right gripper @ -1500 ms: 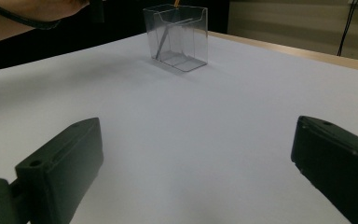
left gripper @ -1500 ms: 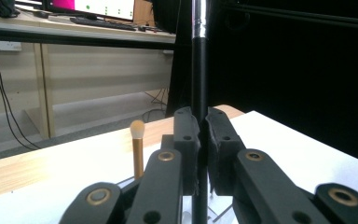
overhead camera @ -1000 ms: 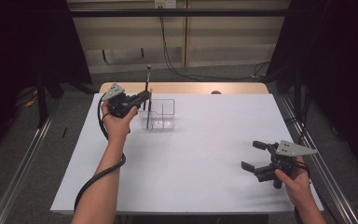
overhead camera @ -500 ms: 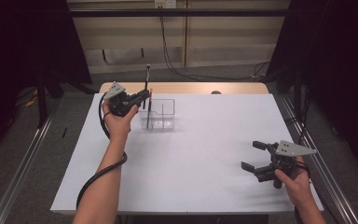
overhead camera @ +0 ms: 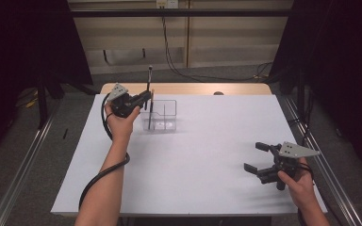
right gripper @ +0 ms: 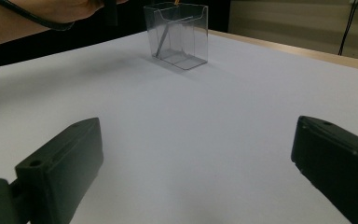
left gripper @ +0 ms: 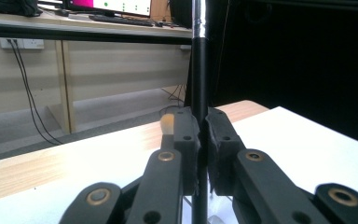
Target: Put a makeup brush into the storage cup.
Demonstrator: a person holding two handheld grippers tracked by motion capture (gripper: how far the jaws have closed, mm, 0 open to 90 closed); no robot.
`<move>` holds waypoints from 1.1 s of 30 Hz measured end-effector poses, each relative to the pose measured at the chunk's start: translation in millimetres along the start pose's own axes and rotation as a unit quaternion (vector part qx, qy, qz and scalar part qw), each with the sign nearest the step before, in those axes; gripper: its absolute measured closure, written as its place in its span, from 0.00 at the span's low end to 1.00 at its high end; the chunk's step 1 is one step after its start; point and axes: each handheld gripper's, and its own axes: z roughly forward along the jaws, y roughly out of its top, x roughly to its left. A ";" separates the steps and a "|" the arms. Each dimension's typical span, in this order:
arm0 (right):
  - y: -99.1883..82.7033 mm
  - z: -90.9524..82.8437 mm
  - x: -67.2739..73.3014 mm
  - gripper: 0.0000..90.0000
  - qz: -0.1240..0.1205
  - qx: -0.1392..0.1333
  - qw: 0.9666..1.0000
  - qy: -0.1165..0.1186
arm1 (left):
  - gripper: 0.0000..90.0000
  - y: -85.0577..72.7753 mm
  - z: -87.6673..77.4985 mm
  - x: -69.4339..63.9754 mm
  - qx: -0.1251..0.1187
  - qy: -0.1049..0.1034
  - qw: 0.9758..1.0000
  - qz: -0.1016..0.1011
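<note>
A clear plastic holder [overhead camera: 160, 116] [right gripper: 179, 33] stands on the white table toward the back left, with an orange-tipped pencil [overhead camera: 152, 106] leaning inside it. My left gripper [overhead camera: 143, 98] [left gripper: 200, 140] is at the holder's left edge, shut on a black pen [overhead camera: 148, 84] [left gripper: 199, 70] that stands upright with a silver band near its top. The pen's lower end hangs over the holder's left side. My right gripper [overhead camera: 257, 157] [right gripper: 196, 163] rests near the table's front right, its jaws wide open with nothing between them.
A wooden strip [overhead camera: 188, 88] runs along the table's back edge with a small dark object [overhead camera: 218, 93] on it. Cables [overhead camera: 174, 56] hang on the wall behind. Metal rails [overhead camera: 23, 160] flank the table on both sides.
The left gripper with the pen has shifted very slightly by the holder. The right gripper has kept still.
</note>
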 end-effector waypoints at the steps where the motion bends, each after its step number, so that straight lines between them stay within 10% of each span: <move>1: 0.0 0.0 0.0 0.02 0.000 0.000 1.000 0.000 | 0.93 -0.1 0.2 0.3 0.000 0.003 1.000 0.002; 33: 0.6 0.6 1.0 0.02 -0.002 -0.001 1.000 0.003 | 0.93 -13.8 -3.3 1.9 0.008 0.001 1.000 -0.003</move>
